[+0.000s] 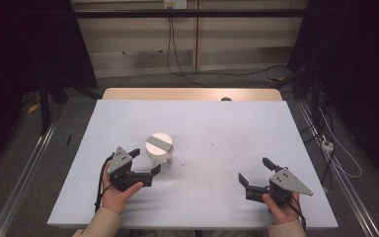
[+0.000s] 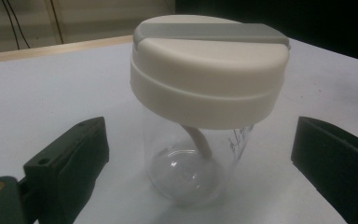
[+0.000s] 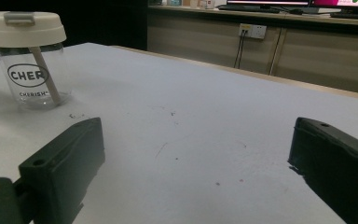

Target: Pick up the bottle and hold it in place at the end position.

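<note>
A clear glass cup with a cream lid and a grey bar across the lid (image 1: 159, 147) stands upright left of the table's middle. A straw runs down inside it (image 2: 199, 140). My left gripper (image 1: 145, 162) is open, and the cup (image 2: 200, 107) stands just ahead of its jaws, between their lines, untouched. My right gripper (image 1: 255, 170) is open over bare table at the front right, nothing between its jaws. From there the cup (image 3: 30, 60) shows far off at the upper left, with black lettering on the glass.
A white sheet covers the table (image 1: 217, 128); a wooden edge (image 1: 192, 94) shows at the far side. Small dark specks mark the sheet (image 3: 168, 114). Cables (image 1: 177, 54) lie on the floor beyond, and metal rails (image 1: 24, 168) run along both sides.
</note>
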### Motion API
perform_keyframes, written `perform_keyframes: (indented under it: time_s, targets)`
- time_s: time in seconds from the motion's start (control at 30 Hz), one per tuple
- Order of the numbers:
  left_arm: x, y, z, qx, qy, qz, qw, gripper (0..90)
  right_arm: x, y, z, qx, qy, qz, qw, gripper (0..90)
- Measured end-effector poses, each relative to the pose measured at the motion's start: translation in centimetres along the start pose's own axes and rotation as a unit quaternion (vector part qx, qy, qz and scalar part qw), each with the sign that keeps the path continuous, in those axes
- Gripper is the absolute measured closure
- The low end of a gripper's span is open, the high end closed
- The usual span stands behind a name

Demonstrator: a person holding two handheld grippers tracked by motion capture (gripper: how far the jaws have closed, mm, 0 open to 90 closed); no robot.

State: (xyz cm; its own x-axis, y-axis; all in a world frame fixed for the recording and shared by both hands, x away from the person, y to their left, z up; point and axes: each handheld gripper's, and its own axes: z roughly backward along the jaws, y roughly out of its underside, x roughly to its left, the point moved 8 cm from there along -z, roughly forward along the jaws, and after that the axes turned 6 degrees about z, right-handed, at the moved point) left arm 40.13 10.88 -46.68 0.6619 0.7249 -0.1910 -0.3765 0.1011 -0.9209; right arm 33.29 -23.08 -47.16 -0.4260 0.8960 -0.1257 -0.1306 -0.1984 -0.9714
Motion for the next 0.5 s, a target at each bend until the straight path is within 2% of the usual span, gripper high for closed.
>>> perform_keyframes:
  time_s: [0.07, 0.3, 0.5]
  targets:
    - [0.0, 0.0, -0.1, 0.002, -0.002, -0.004, 1.0000, 3.9, 0.1, 0.0, 0.0, 0.000, -0.002, 0.002, 1.0000, 3.0]
    - [0.0, 0.2, -0.9, 0.007, -0.017, 0.010, 0.9998, 3.9, 0.0, 0.0, 0.0, 0.000, 0.000, 0.003, 1.0000, 3.0]
    - [-0.3, 0.2, -1.7, 0.013, -0.025, 0.014, 0.9995, 3.9, 0.0, 0.0, 0.0, 0.000, -0.001, 0.003, 1.0000, 3.1]
